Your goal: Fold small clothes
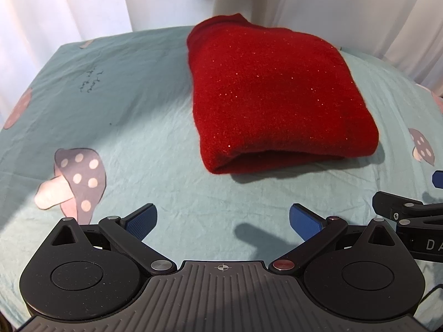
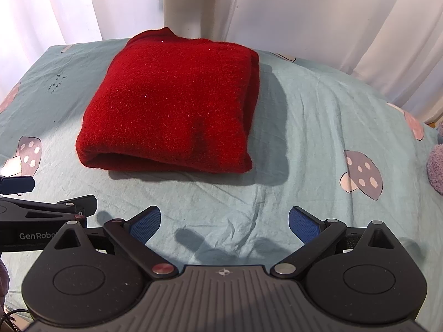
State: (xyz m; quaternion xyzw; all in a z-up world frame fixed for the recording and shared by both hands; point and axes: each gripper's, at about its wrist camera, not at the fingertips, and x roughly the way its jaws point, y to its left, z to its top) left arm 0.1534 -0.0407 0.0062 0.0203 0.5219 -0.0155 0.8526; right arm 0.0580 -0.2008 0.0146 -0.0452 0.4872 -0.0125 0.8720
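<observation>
So the red knit garment (image 1: 277, 94) was already sitting as a tidy folded rectangle on the surface (image 1: 138, 127), the one under a pale teal sheet with mushroom prints, with its rounded fold edge facing the cameras and the layered edges stacked along its right side. The fold looked basically finished, so the step in hand was probably just a tidy-up or letting it be. To do that well, whoever held the tools would have wanted to keep both of them low and level, press rather than pinch if the top layer needed smoothing, and avoid catching the fuzzy fabric on a pad, since one tug could have pulled the stack apart.

The left hand-held gripper (image 1: 223, 218) had its jaws spread wide with nothing between them, and the right hand-held gripper (image 2: 224, 220) was the same, wide apart and empty. Both hung over bare sheet short of the garment's near edge, not touching it. From the left one the garment lay ahead and a bit to the right; from the right one, ahead and slightly left. The two tools sat side by side, close together.
</observation>
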